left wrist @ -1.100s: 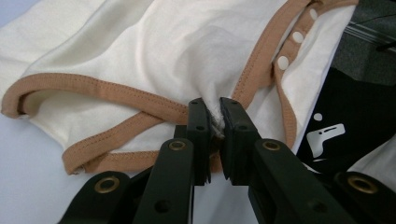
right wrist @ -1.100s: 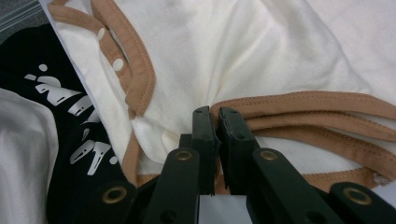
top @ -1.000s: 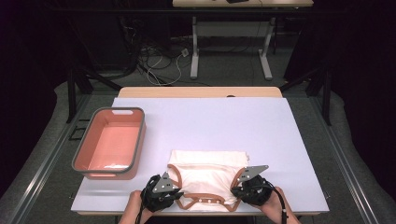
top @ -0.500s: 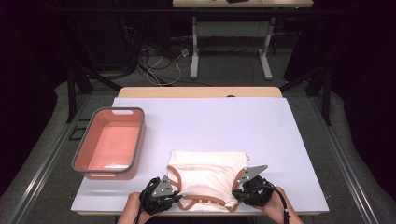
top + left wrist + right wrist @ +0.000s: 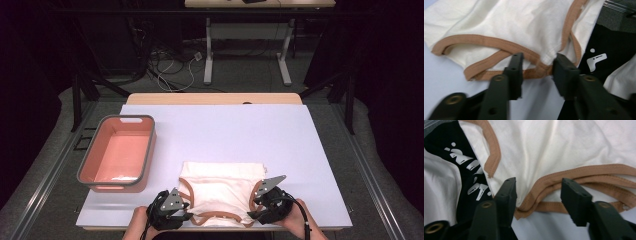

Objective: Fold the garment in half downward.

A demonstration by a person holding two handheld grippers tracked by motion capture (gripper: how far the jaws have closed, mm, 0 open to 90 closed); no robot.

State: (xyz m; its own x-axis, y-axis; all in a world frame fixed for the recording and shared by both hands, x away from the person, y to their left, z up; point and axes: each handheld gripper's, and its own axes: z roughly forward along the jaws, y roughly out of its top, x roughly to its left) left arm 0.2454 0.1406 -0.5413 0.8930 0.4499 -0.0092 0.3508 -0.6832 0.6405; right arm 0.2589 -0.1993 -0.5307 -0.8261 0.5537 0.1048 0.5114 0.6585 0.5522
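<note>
Cream garment (image 5: 222, 192) with tan trim lies folded flat, apparently a tank top, its trimmed strap corners between each gripper's parted jaws

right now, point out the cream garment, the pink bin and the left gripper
cream garment (image 5: 220, 187), high view, middle of the folded cloth
pink bin (image 5: 146, 148), high view, right grey rim
left gripper (image 5: 537, 68), left gripper view, gap between its jaws, over the brown trim
</note>
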